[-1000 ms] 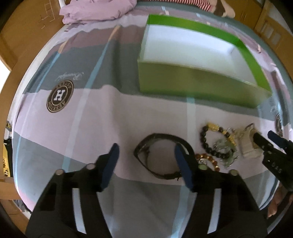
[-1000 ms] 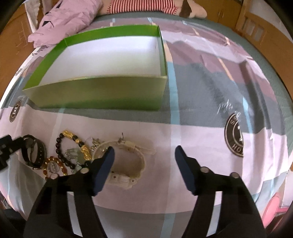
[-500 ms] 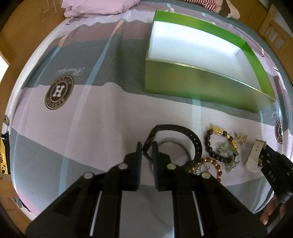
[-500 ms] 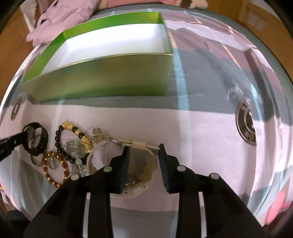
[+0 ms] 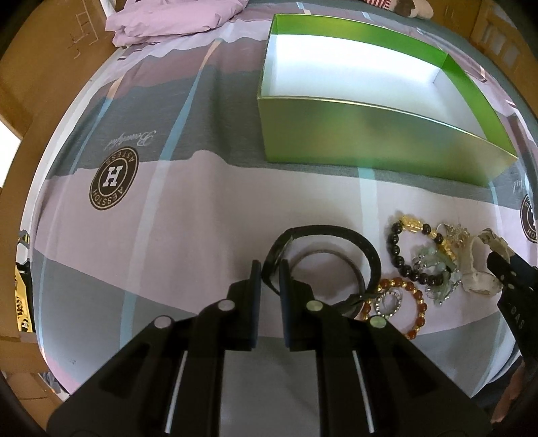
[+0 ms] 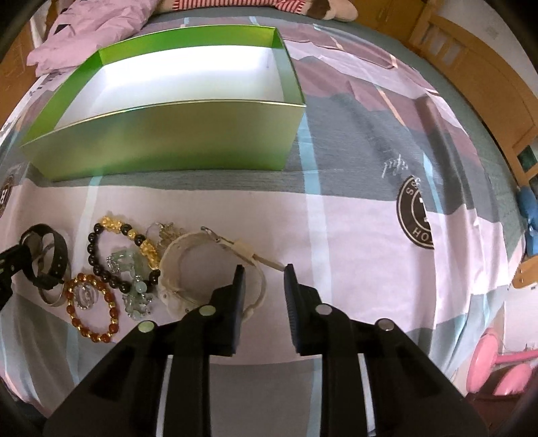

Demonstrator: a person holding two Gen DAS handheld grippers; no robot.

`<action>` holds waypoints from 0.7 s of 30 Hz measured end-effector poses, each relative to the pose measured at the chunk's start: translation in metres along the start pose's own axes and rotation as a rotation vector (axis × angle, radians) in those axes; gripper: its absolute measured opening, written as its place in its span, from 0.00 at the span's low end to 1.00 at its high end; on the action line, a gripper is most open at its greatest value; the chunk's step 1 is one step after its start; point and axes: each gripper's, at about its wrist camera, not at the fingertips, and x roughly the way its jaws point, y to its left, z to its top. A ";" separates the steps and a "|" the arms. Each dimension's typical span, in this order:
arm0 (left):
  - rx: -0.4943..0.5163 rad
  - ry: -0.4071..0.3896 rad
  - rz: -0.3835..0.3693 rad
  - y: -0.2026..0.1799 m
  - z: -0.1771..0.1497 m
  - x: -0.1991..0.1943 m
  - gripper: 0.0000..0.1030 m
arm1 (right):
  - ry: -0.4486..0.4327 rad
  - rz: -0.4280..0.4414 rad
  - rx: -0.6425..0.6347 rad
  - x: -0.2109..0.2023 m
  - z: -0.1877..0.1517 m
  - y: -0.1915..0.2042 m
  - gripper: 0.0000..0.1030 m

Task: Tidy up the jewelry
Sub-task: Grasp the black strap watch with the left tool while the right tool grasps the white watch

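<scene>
Before the empty green box, all jewelry lies unsorted; left gripper clamps the black watch, right gripper jaws straddle the white watch, narrowly apart.

Bed under my jaws, sheet pink-and-grey with round logos. At 12 o'clock: green box. At 9 o'clock from my right jaws: white watch, bead bracelets, black watch. At 11 o'clock: lilac bedding.
</scene>
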 end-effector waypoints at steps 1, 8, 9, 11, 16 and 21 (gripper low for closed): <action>-0.001 0.001 -0.002 -0.001 0.001 0.001 0.10 | 0.002 0.006 0.015 0.000 -0.001 -0.001 0.33; -0.010 -0.020 -0.018 0.002 0.002 -0.004 0.09 | 0.006 0.012 -0.006 0.006 -0.003 0.005 0.15; -0.016 -0.028 -0.017 0.002 0.003 -0.006 0.09 | -0.004 0.012 -0.015 0.005 -0.004 0.008 0.14; -0.017 -0.048 -0.014 0.001 0.004 -0.013 0.08 | -0.023 0.014 -0.032 0.003 -0.004 0.011 0.14; 0.009 -0.097 -0.007 -0.010 0.007 -0.028 0.09 | -0.047 0.042 -0.049 0.002 -0.004 0.014 0.14; 0.016 -0.103 -0.026 -0.017 0.007 -0.029 0.09 | -0.061 0.099 -0.044 0.002 0.009 0.000 0.14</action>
